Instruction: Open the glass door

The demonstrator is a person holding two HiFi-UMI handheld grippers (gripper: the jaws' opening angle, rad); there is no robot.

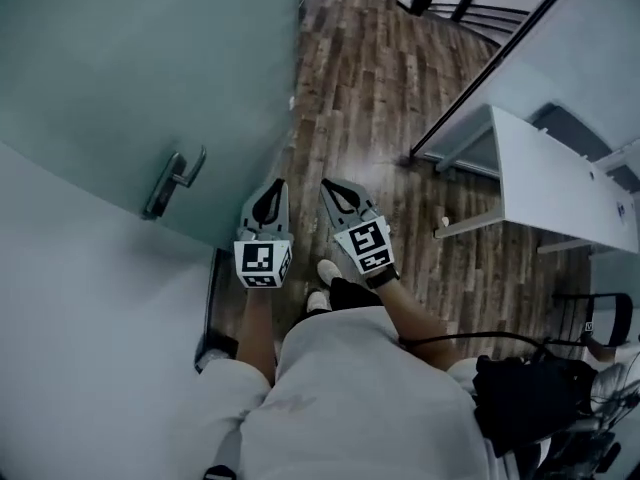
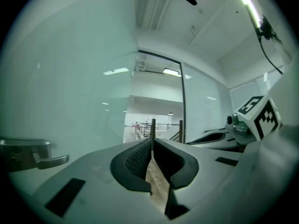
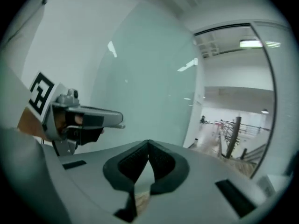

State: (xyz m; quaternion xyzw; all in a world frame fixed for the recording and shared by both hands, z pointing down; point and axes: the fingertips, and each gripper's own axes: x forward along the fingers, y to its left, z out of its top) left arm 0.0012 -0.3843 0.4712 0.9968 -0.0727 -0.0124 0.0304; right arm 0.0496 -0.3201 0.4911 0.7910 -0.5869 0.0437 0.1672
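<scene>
Our left claw [image 2: 152,141] is closed, its dark ribbed pads meeting at the tips with nothing between them. Our right claw [image 3: 148,143] is closed as well, tips together and empty. From the head view the two sit side by side just in front of our body. Both point ahead over the wooden floor [image 1: 350,88], and the marker cubes face up at us.

Neither claw touches anything. The metal lever handle [image 1: 172,183] lies to the left of the left claw, near it but clearly apart. It is mounted on the frosted glass door [image 1: 150,68], which fills the upper left of the head view. In the left gripper view the same handle shows low at the left edge. Past the door's free edge the floor runs on toward a railing. Off to our right stands a white bench [image 1: 560,188], well apart from both claws.
</scene>
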